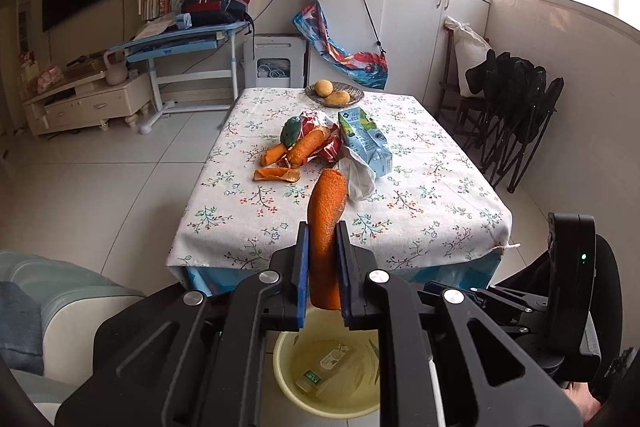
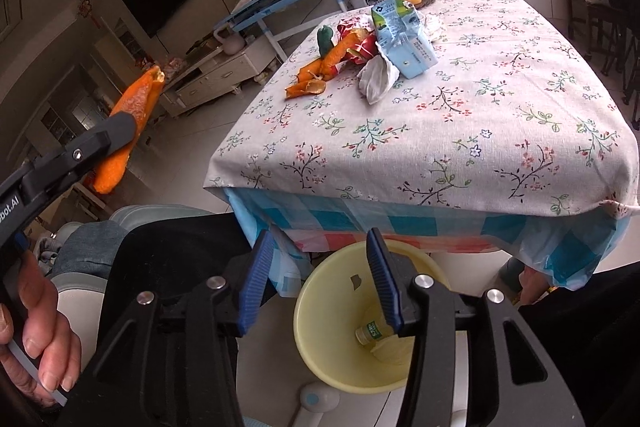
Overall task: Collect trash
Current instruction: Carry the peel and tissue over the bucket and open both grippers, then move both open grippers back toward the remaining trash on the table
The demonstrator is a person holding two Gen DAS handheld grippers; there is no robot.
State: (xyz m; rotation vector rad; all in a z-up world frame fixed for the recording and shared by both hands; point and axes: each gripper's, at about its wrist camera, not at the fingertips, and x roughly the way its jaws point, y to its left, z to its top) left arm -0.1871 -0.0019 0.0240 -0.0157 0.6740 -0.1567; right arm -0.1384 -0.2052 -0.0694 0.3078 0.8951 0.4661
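One orange peel (image 1: 327,223) clamped above yellow bin (image 2: 320,355), perhaps bottle inside.

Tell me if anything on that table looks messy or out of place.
Yes. A heap of rubbish sits mid-table on the floral tablecloth: orange peels, a crushed milk carton lying on its side, a crumpled tissue and a red wrapper. The plate of fruit behind looks tidy.
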